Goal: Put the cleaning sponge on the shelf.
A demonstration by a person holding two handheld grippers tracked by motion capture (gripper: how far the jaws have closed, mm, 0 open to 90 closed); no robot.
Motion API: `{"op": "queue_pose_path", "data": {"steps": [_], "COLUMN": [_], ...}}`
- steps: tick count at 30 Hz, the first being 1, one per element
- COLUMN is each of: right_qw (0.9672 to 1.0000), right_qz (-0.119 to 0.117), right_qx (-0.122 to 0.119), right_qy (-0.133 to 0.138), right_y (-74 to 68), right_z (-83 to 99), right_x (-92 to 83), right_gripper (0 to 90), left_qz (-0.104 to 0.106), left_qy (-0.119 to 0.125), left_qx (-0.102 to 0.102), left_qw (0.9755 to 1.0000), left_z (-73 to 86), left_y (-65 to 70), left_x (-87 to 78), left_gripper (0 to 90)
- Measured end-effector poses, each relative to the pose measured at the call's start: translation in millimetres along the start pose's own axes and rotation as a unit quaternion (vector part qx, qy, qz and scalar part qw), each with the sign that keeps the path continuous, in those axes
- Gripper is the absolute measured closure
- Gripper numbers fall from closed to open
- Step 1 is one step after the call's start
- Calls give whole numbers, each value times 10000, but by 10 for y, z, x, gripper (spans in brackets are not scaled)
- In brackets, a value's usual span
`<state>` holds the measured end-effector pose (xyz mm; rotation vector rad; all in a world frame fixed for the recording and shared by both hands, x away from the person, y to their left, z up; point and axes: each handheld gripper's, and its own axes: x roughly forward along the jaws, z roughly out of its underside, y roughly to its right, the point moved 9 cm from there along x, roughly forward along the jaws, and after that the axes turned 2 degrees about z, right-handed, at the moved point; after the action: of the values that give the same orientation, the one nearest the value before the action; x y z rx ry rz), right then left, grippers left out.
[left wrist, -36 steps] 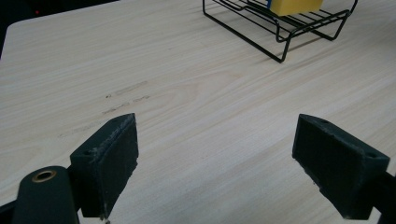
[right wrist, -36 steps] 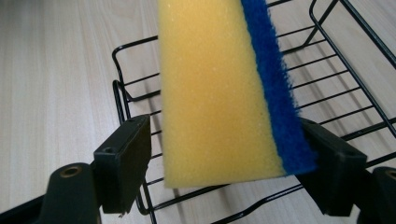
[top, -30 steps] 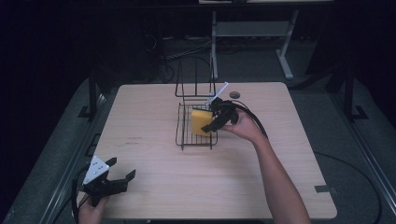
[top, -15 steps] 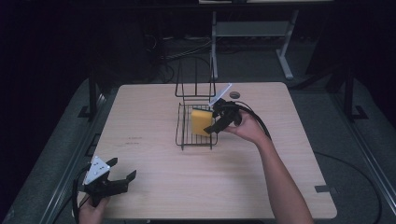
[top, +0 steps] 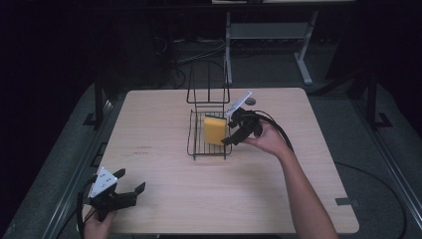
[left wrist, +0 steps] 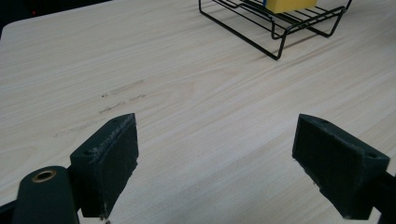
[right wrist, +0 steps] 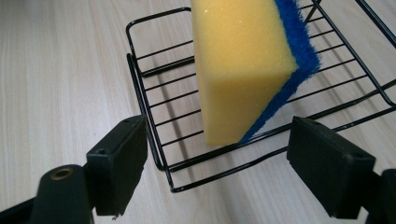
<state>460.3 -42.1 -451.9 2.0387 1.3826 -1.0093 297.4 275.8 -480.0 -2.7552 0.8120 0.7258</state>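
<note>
Yellow foam sponge (right wrist: pixel 243 70), blue scrub backing, stands on edge in black wire rack (right wrist: pixel 154 116). Right gripper (right wrist: pixel 217 170) jaws spread, empty, just outside the rack's rim. Left gripper (left wrist: pixel 217 170) also spread over bare wood-grain table (left wrist: pixel 187 93).

The bench (top: pixel 164 149) is a pale wood-grain top with rounded corners. A black wire rack (top: pixel 208 130) stands directly on it, just beside the right claw (top: pixel 232 128), which hangs open-jawed at the rack's near side; in the right claw's view the rack's front rail crosses between its two jaws. Seen from the left claw (top: pixel 130 183), the rack stands well apart, far ahead and to its right. A few faint scuff marks (left wrist: pixel 122 95) lie on the wood ahead of the left claw, between it and the rack. A small round dark spot (top: pixel 250 101) sits in the bench near its far edge, beyond the right claw.
</note>
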Motion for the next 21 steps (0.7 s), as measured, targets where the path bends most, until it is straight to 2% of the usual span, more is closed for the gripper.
{"op": "queue_pose_path", "data": {"steps": [7,21], "right_qw": [10000,10000], "right_qz": [32,19], "right_qx": [-33,-10], "right_qy": [29,-96], "right_y": [-10,-42], "right_z": [-5,57], "right_x": [-45,-99], "right_gripper": [198,191], "left_qz": [4,1], "left_qy": [-5,-19], "left_qx": [-13,11], "left_qw": [10000,10000], "left_z": [2,3], "left_y": [-4,-2], "left_x": [3,3], "left_gripper": [138,138]}}
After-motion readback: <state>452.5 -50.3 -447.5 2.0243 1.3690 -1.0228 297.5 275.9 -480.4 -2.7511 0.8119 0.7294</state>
